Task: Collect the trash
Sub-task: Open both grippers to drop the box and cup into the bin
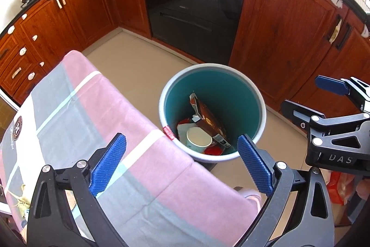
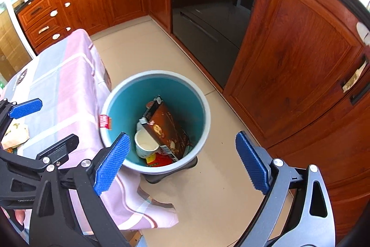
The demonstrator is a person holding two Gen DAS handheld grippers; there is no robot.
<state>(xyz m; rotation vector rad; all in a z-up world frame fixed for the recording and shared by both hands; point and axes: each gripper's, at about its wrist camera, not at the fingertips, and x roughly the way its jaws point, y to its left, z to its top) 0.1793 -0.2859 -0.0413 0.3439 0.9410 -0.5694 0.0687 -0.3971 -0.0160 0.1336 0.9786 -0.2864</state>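
The trash lies at the bottom of the round bin (image 2: 203,108), teal inside with a pale rim, standing on the tiled floor (image 2: 208,189) just right of the cloth-covered table (image 1: 92,108). A brown carton (image 2: 168,129) leans upright against the far wall of the bin, its torn top flap open. A white paper cup (image 2: 146,142) lies on its side to the left of it, mouth toward the cameras, and a red wrapper (image 2: 157,160) sits at the near edge beneath both.

All of this looks light. The carton is thin card, stiff along its folds but easily crushed on the flat faces; pinching it across a narrow edge near the top would hold best. The cup would buckle under pressure, so its rim is the place to grip. The wrapper is limp and probably slippery.

The left gripper (image 1: 182,163) hovers over the table's near right edge, jaws spread wide and holding nothing. The right gripper (image 2: 182,166) hangs above the bin, likewise spread and empty. Wooden cabinets (image 2: 289,50) and a built-in oven (image 2: 208,4) line the far side.
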